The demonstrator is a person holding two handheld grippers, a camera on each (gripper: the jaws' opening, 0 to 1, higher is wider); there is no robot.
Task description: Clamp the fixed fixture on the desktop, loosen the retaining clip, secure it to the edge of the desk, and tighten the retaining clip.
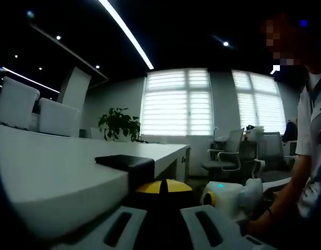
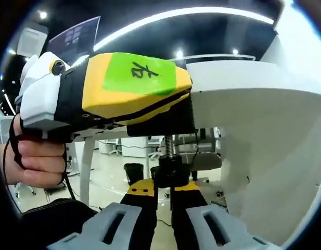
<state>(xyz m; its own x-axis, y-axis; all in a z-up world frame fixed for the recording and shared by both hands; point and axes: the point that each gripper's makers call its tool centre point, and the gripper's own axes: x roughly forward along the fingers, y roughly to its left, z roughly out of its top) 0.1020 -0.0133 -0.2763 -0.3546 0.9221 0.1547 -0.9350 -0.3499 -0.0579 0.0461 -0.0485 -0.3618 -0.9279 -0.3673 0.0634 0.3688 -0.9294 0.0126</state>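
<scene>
The black clamp fixture [image 1: 124, 162] sits over the edge of the white desk [image 1: 51, 172], its top plate lying on the desktop. My left gripper [image 1: 163, 187] is shut on the fixture, yellow tips drawn together. In the right gripper view that same left gripper [image 2: 183, 101], yellow with a green label, is held by a hand [image 2: 38, 156] and grips the black fixture body [image 2: 173, 119] at the desk edge [image 2: 243, 99]. A threaded screw [image 2: 169, 143] hangs below it. My right gripper [image 2: 168, 186] is shut on the screw's black knob [image 2: 170, 171] under the desk.
The person [image 1: 311, 151] stands at the right. A potted plant [image 1: 118, 125] sits beyond the desk, with office chairs [image 1: 228, 151] by the bright windows. White chair backs [image 1: 17, 101] rise behind the desk. Desk leg [image 2: 87, 166] and a dark bin [image 2: 133, 172] stand underneath.
</scene>
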